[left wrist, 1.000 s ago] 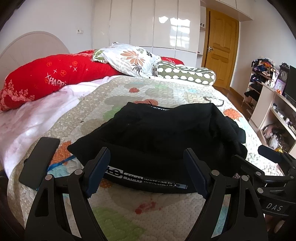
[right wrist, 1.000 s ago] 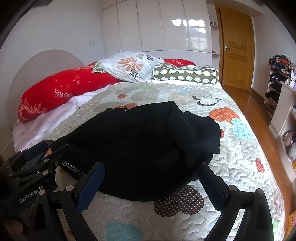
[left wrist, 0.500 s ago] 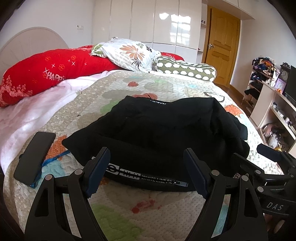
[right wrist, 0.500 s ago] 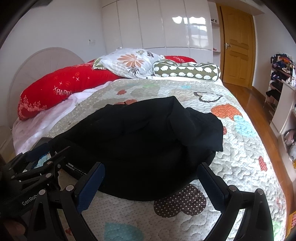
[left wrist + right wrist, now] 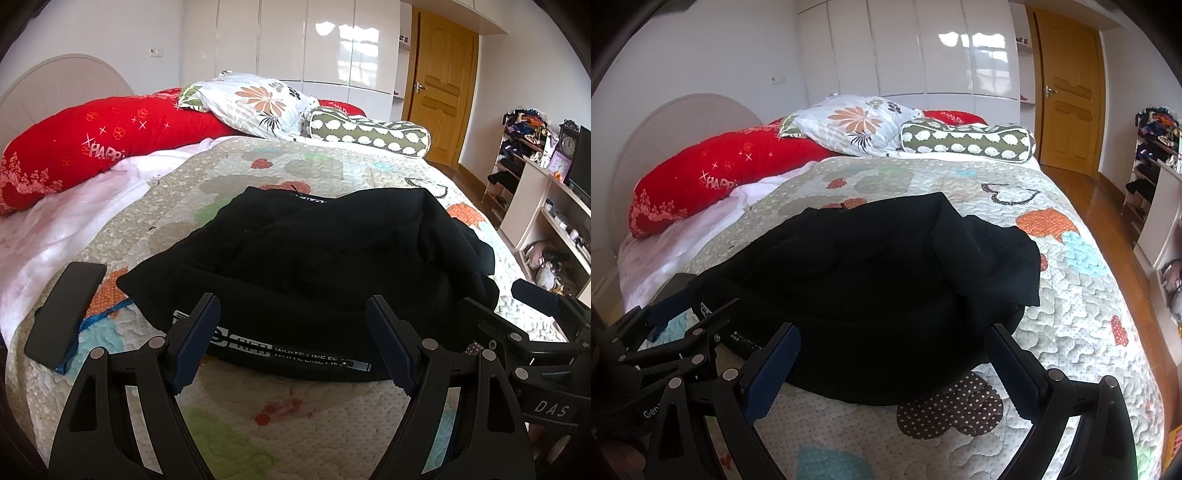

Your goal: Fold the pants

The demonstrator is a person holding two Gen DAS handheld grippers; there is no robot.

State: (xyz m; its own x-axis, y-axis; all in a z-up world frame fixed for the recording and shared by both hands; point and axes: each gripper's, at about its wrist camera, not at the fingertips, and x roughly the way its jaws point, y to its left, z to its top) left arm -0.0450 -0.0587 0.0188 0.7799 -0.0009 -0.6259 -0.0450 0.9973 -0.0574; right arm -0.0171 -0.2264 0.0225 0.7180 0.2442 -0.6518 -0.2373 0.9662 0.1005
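The black pants [image 5: 325, 258] lie in a folded heap on the patterned quilt [image 5: 207, 424], a white-lettered band [image 5: 295, 354] along their near edge. They also show in the right wrist view [image 5: 871, 280]. My left gripper [image 5: 295, 343] is open and empty, hovering just in front of that band. My right gripper [image 5: 890, 369] is open and empty at the near edge of the heap. Each gripper shows at the side of the other's view: the right one [image 5: 535, 332] and the left one [image 5: 665, 332].
A flat black device [image 5: 66, 310] with a blue strap lies on the quilt left of the pants. Red [image 5: 92, 147], floral [image 5: 258, 103] and green dotted [image 5: 369, 133] pillows lie at the headboard. Shelves [image 5: 546, 206] and a wooden door [image 5: 439, 92] stand to the right.
Both grippers have lifted back a little from the pants, so the heap sits slightly lower in view. Both stay open and the pants have not moved.
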